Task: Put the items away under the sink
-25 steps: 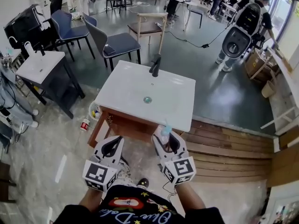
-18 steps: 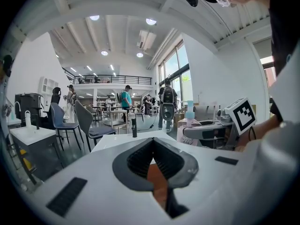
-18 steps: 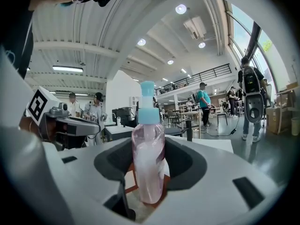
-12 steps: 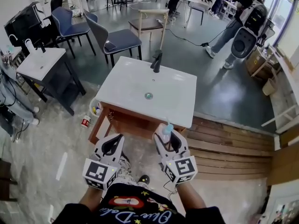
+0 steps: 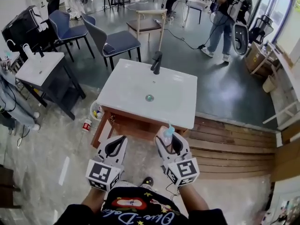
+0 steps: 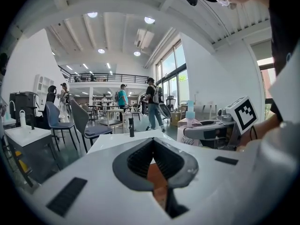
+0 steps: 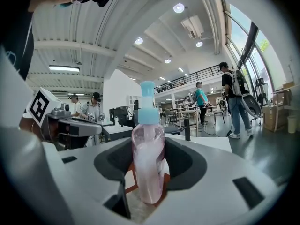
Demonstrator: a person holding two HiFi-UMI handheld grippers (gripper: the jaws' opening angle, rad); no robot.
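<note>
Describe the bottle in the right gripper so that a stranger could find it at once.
Start at the white sink on its wooden cabinet in the room's middle. Just before its near right corner, the right gripper is shut on a clear bottle of pink liquid. Its light blue cap sets it apart.

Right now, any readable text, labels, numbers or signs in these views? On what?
Nothing reads clearly.
Shirt: cursive print, upside down and cut off by the frame; unreadable.
Bottle: label print too small to read.
Floor can: label blurred.
Gripper cubes: square markers only, no words.
</note>
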